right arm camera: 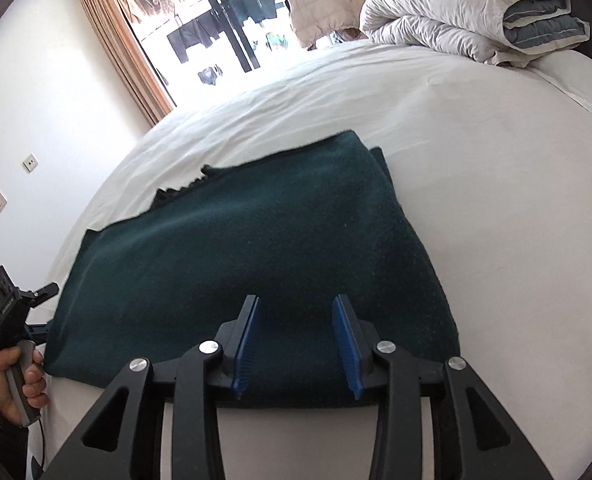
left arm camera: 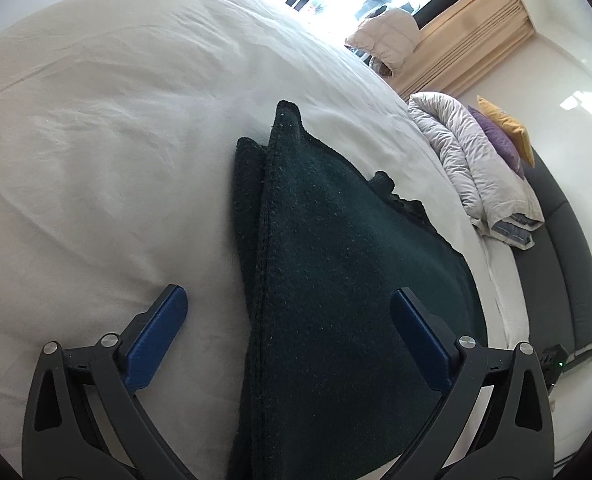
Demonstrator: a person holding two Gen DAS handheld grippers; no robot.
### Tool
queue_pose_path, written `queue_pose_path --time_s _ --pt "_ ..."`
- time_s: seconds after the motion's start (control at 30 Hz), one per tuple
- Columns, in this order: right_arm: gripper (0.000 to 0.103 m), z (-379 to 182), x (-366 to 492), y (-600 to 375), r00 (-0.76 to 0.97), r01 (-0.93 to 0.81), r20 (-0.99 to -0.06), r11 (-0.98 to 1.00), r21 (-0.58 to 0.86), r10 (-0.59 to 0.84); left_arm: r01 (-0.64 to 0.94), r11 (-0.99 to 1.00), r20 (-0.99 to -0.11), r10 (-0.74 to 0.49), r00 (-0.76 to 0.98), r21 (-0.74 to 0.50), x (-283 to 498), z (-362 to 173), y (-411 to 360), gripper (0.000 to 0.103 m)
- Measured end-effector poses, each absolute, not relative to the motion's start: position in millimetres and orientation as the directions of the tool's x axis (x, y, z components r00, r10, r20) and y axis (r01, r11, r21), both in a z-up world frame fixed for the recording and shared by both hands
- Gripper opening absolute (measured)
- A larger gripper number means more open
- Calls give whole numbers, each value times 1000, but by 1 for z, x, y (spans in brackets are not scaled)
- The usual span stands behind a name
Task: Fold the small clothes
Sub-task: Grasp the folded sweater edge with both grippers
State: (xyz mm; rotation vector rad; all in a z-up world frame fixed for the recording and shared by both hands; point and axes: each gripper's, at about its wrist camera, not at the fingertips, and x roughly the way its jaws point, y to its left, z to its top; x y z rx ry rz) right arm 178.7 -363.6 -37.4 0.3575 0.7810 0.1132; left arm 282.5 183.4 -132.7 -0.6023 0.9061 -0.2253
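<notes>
Dark green cloth (right arm camera: 255,248) lies folded flat on the white bed (right arm camera: 496,168), layered edges showing in left wrist view w/ a lower layer peeking out at 9 o'clock of the top fold (left arm camera: 336,264). Far corner of cloth points toward 12 o'clock in that view.

Left gripper (left arm camera: 287,312): jaws spread wide apart, one blue pad over bare sheet at 9 o'clock, the other over the cloth at 3 o'clock; folded edge sits between them, pads not pressing on it. In right wrist view the left gripper (right arm camera: 35,292) shows at 9 o'clock beside the cloth's edge, a hand (right arm camera: 19,380) wrapped round its handle.

Right gripper (right arm camera: 296,328): jaws partly apart, above near edge of cloth at 6 o'clock; no fabric pinched between the blue pads, gap shows cloth surface beyond.

Bundled grey-white duvet (right arm camera: 468,12) sits on bed at 1 o'clock, well apart from cloth. Window w/ tan curtains (right arm camera: 123,48) at 11 o'clock
</notes>
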Motion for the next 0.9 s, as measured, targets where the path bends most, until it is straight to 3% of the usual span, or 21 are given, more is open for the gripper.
queue_pose_path --time_s 0.17,0.27,0.33,0.37,0.4,0.47,0.9 --pt "43 -19 196 -347 719 -50 -621 915 401 312 -20 797 -659 -484 576 -603 290 -133 188 101" --pt "43 -20 206 -339 708 -69 -617 903 424 344 -29 757 -637 -527 563 -652 294 -136 197 95" --pt "43 -22 209 -337 700 -78 -609 888 453 372 -42 733 -624 -547 558 -679 297 -137 203 84" --pt "43 -23 211 -334 695 -81 -608 882 465 384 -48 708 -610 -569 551 -704 299 -139 205 71" --pt "43 -24 212 -332 691 -81 -610 880 468 388 -55 657 -579 -618 532 -752 302 -144 207 45" --pt "43 -26 214 -327 683 -86 -614 879 470 395 -117 575 -555 -685 473 -810 308 -161 207 33" --pt "43 -36 238 -324 618 -92 -615 822 562 490 -186 471 -497 -722 482 -863 316 -179 217 34"
